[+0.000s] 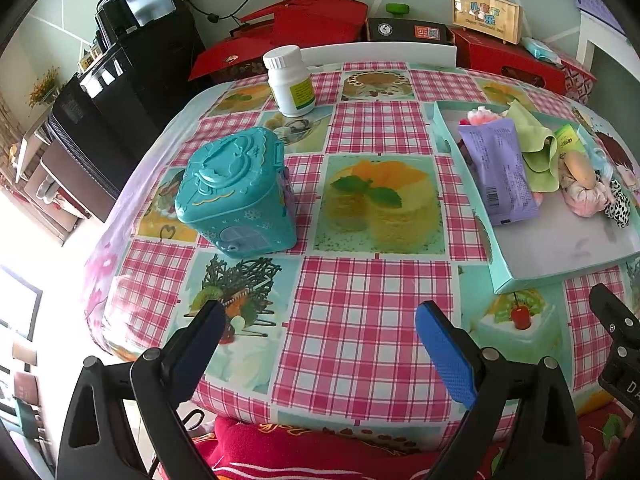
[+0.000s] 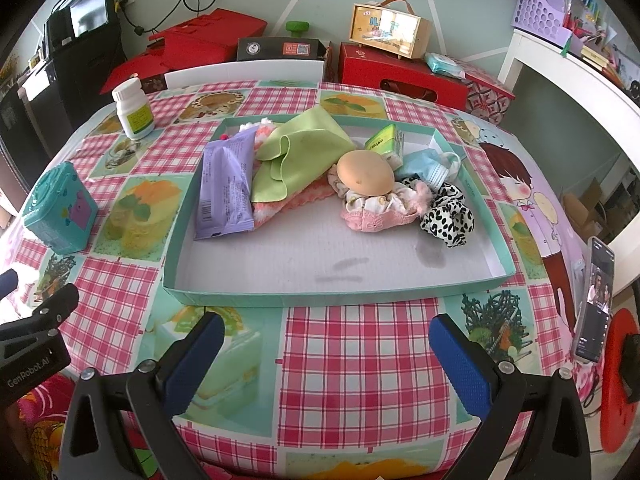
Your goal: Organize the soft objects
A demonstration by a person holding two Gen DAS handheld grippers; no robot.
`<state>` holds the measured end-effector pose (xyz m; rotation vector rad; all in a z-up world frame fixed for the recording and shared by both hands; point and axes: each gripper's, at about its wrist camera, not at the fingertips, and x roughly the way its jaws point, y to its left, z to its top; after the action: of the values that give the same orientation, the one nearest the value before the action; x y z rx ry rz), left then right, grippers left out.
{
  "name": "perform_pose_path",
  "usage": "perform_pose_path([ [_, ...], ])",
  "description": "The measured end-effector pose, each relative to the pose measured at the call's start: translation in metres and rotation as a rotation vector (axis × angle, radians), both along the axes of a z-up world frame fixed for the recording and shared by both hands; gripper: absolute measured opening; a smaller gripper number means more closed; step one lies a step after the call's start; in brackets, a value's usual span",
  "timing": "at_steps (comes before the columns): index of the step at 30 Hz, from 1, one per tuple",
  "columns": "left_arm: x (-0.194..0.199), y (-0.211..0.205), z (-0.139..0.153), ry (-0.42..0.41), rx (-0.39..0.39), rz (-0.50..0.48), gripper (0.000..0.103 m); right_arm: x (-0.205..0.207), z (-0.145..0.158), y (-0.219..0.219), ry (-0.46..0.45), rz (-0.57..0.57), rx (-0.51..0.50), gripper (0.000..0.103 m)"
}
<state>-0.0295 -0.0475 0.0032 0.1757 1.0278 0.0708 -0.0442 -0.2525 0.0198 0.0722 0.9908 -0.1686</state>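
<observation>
A shallow teal tray point(image 2: 336, 294) point(image 1: 500, 276) sits on the checked tablecloth. In it lie a purple soft packet point(image 2: 226, 188) point(image 1: 496, 168), a green cloth point(image 2: 300, 152) point(image 1: 536, 148) over a pink knit piece point(image 2: 288, 202), a tan bun-shaped squishy point(image 2: 364, 174) on a pink scrunchie point(image 2: 374, 214), a black-and-white scrunchie point(image 2: 450, 216), a blue face mask point(image 2: 430, 168) and a green tissue pack point(image 2: 386, 142). My left gripper point(image 1: 320, 320) is open above the near table edge, left of the tray. My right gripper point(image 2: 326, 334) is open just in front of the tray, holding nothing.
A teal plastic toy box point(image 1: 236, 192) point(image 2: 60, 212) stands on the left of the table, a white pill bottle point(image 1: 290, 80) point(image 2: 134, 108) at the far left. Red boxes point(image 2: 400, 74) and a wooden case line the back wall. A phone point(image 2: 596, 300) stands at the right edge.
</observation>
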Motion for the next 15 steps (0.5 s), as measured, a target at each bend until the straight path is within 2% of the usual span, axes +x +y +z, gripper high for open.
perform_pose_path([
  [15,-0.0003,-0.0013,-0.0004,0.000,0.002,0.000,0.096,0.0002,-0.0004,-0.0005,0.001,0.000,0.001,0.103],
])
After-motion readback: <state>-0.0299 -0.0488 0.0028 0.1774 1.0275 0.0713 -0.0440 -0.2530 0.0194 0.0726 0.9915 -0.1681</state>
